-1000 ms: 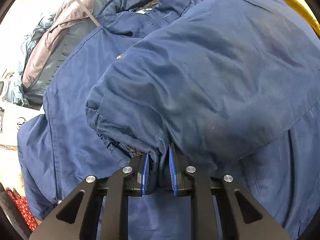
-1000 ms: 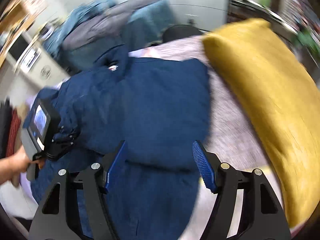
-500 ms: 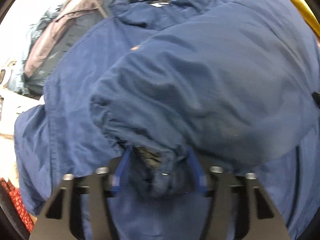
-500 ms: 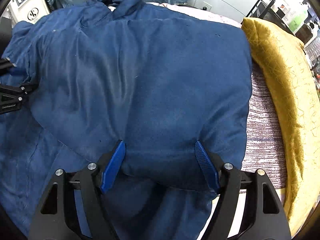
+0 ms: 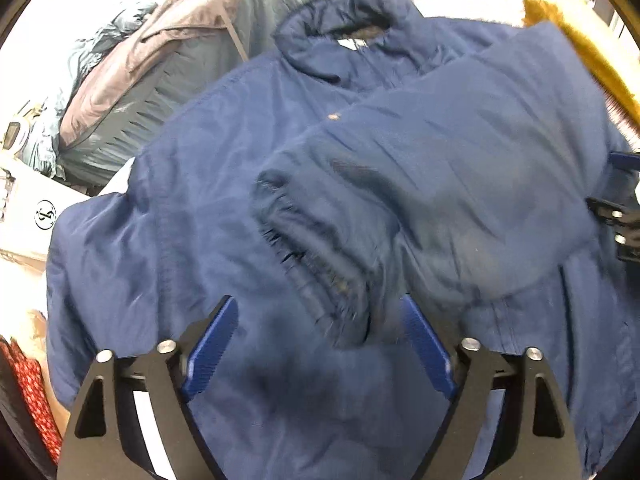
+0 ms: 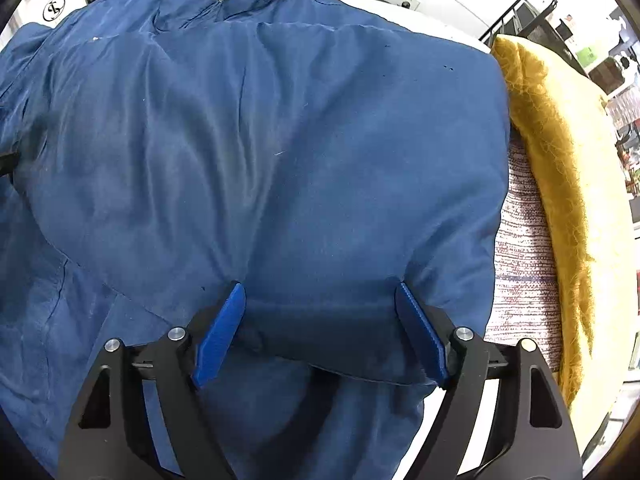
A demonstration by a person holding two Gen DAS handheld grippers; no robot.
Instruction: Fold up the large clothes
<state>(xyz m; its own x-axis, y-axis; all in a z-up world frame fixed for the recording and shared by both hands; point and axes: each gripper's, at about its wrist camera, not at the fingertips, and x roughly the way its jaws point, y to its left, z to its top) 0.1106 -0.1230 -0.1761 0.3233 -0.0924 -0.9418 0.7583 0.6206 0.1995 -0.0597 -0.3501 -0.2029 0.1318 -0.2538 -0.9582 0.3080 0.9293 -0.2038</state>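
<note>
Right now you are pointing both tools steeply down over the navy jacket (image 6: 280,152), which is lying spread on the bed with its collar (image 5: 344,12) at the far end. Your left tool (image 5: 316,344) is opening, its blue pads clear of the gathered sleeve cuff (image 5: 320,272) lying between them. Your right tool (image 6: 320,332) is also opening, straddling the lower edge of the folded-over sleeve without pinching it. Beside the jacket's right edge, a mustard pillow (image 6: 560,184) is resting on the striped bedcover (image 6: 520,248).
</note>
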